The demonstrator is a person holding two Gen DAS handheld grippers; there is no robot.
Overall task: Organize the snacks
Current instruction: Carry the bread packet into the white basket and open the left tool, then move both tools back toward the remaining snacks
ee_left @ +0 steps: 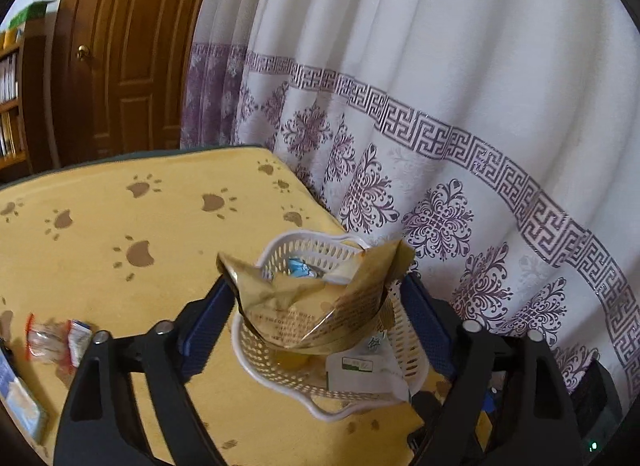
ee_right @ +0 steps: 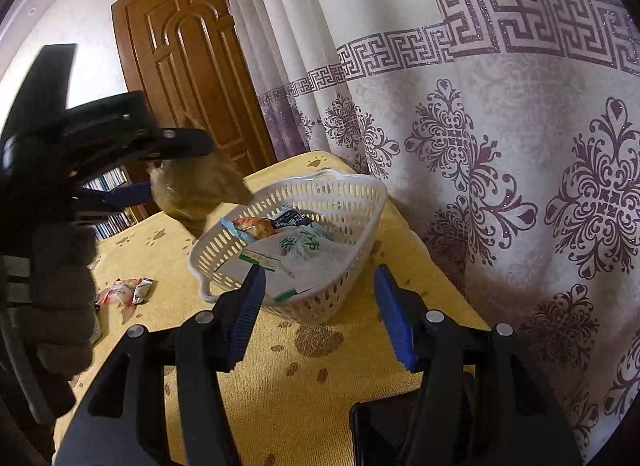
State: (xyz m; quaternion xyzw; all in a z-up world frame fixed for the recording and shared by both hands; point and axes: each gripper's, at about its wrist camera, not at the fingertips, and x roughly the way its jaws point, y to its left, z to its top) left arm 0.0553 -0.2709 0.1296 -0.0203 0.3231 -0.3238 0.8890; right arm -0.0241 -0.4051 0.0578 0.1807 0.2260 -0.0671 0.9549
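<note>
Jaws of left gripper (ee_left: pixel 316 306) pinching gold packet (ee_left: pixel 304 306) above white basket (ee_left: pixel 280 380); right gripper (ee_right: pixel 320 306) jaws spread, basket just ahead

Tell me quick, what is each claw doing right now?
Left gripper: closed on a gold snack packet, above the white basket.
Right gripper: open, holding nothing.

- White perforated plastic basket (ee_right: pixel 344 201): several snack packets inside.
- Right gripper (ee_right: pixel 316 308): jaws apart, empty.
- Left gripper (ee_right: pixel 180 169): clamps gold foil bag (ee_right: pixel 196 193).
</note>
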